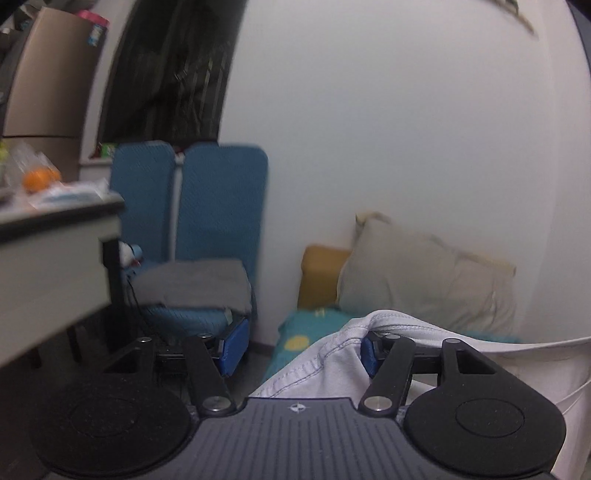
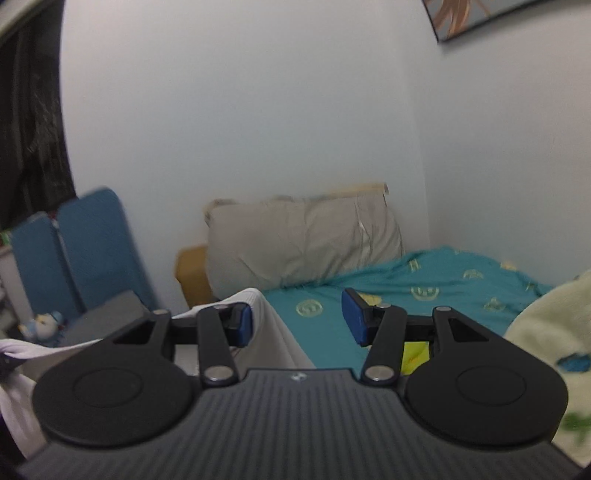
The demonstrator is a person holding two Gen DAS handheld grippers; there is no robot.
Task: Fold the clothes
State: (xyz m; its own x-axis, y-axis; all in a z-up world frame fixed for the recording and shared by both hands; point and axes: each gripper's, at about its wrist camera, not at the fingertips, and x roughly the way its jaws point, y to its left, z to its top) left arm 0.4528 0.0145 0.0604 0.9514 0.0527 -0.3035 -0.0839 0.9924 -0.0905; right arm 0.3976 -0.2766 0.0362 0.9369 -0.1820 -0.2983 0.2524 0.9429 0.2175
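1. The left gripper [image 1: 299,350] has its fingers spread wide. A white garment [image 1: 328,358] with a stitched hem drapes over the right finger [image 1: 369,356] and covers most of its blue pad; the left pad stands bare and apart from the cloth, so nothing is pinched between them.
2. The right gripper [image 2: 297,325] also has its fingers set wide. The same white garment [image 2: 273,332] hangs against the left finger [image 2: 243,325], on its inner side, and trails off low to the left; the right finger [image 2: 352,317] is clear of it, over the sheet.
3. The garment sits at the near edge of the bed, stretched between the two grippers and above the teal sheet [image 2: 424,291], which is printed with pale round emblems.
4. At the head of the bed a grey pillow [image 2: 303,240] leans on the white wall, with a mustard-yellow cushion [image 2: 192,273] just beside it at the bed's corner.
5. A cream fleece blanket [image 2: 546,350] with green and blue marks lies bunched at the right edge of the bed.
6. Beside the bed stands a blue chair [image 1: 192,206] with a grey folded cloth [image 1: 195,282] on its seat; a small plush toy [image 2: 42,325] lies near its base.
7. To the left is a surface [image 1: 62,218] cluttered with blurred items, among them an orange fruit [image 1: 37,179] in clear wrapping; a cardboard box [image 1: 48,77] rises behind it.
8. A framed picture [image 2: 480,14] hangs high on the wall.
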